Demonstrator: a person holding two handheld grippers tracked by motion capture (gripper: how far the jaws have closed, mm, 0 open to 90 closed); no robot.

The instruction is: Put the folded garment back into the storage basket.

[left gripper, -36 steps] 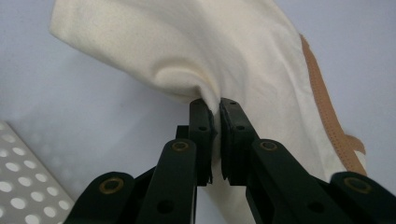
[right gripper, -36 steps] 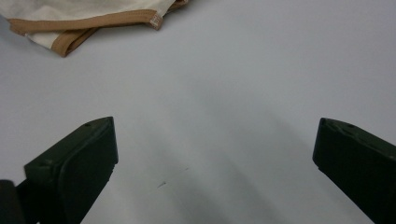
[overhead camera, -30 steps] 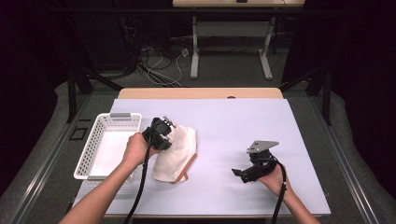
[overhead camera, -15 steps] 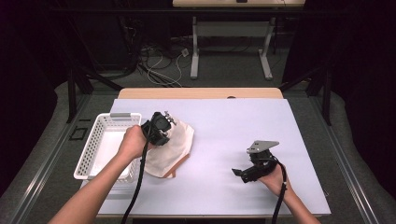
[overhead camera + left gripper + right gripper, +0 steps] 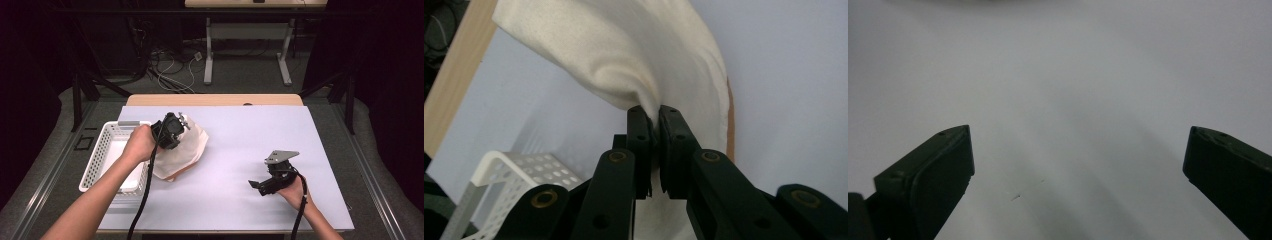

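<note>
At the frame's centre-left, the left tongs clenched a fold of cream cloth to carry it beside the white basket, while the right tongs rested agape on the counter, lower right.

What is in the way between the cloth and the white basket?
Nothing visible. The left tool pinches the cream fabric cloth, lifted right beside the white perforated plastic basket, with no object between them.

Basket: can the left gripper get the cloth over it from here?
Probably yes. The left gripper is shut on the cloth, lifted off the table, and the white basket sits open right beside it with nothing between.
</note>
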